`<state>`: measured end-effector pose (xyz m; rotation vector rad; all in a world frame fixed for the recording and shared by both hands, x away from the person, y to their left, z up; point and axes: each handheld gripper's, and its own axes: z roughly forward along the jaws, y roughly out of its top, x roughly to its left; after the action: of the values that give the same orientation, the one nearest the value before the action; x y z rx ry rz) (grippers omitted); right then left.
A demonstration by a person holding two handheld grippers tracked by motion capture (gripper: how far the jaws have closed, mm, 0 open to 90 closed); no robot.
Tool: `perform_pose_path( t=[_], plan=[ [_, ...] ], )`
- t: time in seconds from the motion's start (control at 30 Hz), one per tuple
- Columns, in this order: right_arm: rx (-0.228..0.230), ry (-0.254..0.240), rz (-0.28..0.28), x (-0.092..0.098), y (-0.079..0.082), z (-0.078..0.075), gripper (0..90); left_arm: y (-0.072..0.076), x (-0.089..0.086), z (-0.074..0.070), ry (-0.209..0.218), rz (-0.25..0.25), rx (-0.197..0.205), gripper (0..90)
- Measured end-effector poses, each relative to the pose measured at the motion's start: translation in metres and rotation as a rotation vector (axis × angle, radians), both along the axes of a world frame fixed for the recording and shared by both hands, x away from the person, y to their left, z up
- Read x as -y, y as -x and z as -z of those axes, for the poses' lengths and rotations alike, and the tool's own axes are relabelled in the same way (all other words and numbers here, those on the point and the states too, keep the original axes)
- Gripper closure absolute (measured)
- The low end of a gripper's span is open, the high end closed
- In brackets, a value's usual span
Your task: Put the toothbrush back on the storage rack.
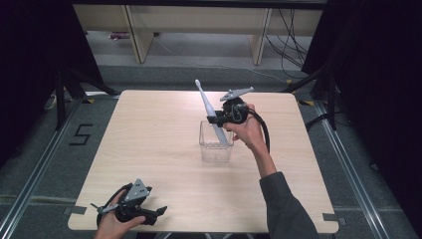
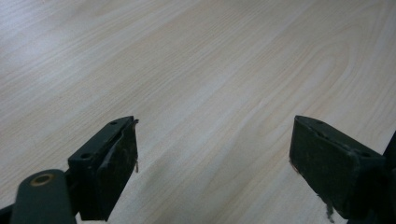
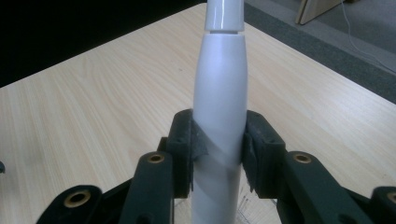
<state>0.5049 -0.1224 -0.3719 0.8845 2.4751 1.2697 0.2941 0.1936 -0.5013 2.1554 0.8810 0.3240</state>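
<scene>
A white electric toothbrush (image 1: 208,105) leans with its brush head up and to the left, its lower end inside a clear plastic box (image 1: 216,149) at the middle of the wooden table (image 1: 149,144). My right gripper (image 1: 217,119) is shut on the handle just above the box rim. In the right gripper view the white handle (image 3: 219,93) stands pinched between both black pads (image 3: 183,149). My left gripper (image 1: 158,213) rests near the table's front left edge, its jaws wide apart over bare wood (image 2: 215,84) with nothing between them.
The table stands on grey carpet with metal floor rails on both sides. Wooden furniture legs and cables lie beyond the far edge. Black curtains hang at left and right. A "5" mark (image 1: 79,134) sits on the floor to the left.
</scene>
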Motion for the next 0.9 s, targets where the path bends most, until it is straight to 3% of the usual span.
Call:
perform_pose_path(
  t=[0.13, 0.17, 0.23, 0.27, 0.43, 0.53, 0.6, 0.67, 0.8, 0.83, 0.9],
  plan=[
    [0.003, 0.012, 0.001, 0.001, -0.001, 0.005, 66.7, 0.000, 0.000, 0.000, -0.001, 0.001, 0.000, 14.7],
    [-0.015, 0.010, 0.011, 0.001, 0.000, 0.007, 66.7, 0.000, 0.000, 0.000, -0.001, 0.001, 0.000, 14.7],
    [0.001, 0.015, 0.004, 0.002, -0.001, 0.009, 66.6, 0.000, 0.000, 0.000, 0.000, 0.000, 0.000, 14.7],
    [-0.021, 0.007, 0.019, 0.001, 0.000, 0.011, 66.6, 0.000, 0.000, 0.000, 0.000, 0.000, 0.000, 14.7],
    [0.000, 0.035, 0.001, 0.002, -0.001, 0.014, 66.6, 0.000, 0.000, 0.000, 0.000, 0.000, 0.000, 14.7],
    [-0.028, 0.037, 0.017, 0.002, 0.001, 0.018, 66.6, 0.000, 0.000, 0.000, -0.003, -0.002, 0.002, 14.7],
    [-0.013, 0.047, 0.017, 0.003, -0.001, 0.021, 66.6, 0.000, 0.000, 0.000, 0.001, -0.001, 0.002, 14.7],
    [-0.021, 0.042, 0.006, 0.003, -0.001, 0.024, 66.6, 0.000, 0.000, 0.000, -0.001, 0.000, -0.001, 14.7],
    [-0.039, 0.044, 0.037, 0.001, 0.000, 0.029, 66.6, 0.000, 0.000, 0.000, -0.002, 0.000, 0.000, 14.7],
    [-0.045, 0.053, 0.020, 0.001, 0.000, 0.029, 66.6, -0.001, -0.002, 0.000, -0.024, 0.008, 0.003, 14.7],
    [-0.031, 0.050, 0.028, -0.001, 0.000, 0.031, 66.6, 0.000, 0.000, 0.000, -0.001, 0.000, -0.001, 14.7]
  ],
)
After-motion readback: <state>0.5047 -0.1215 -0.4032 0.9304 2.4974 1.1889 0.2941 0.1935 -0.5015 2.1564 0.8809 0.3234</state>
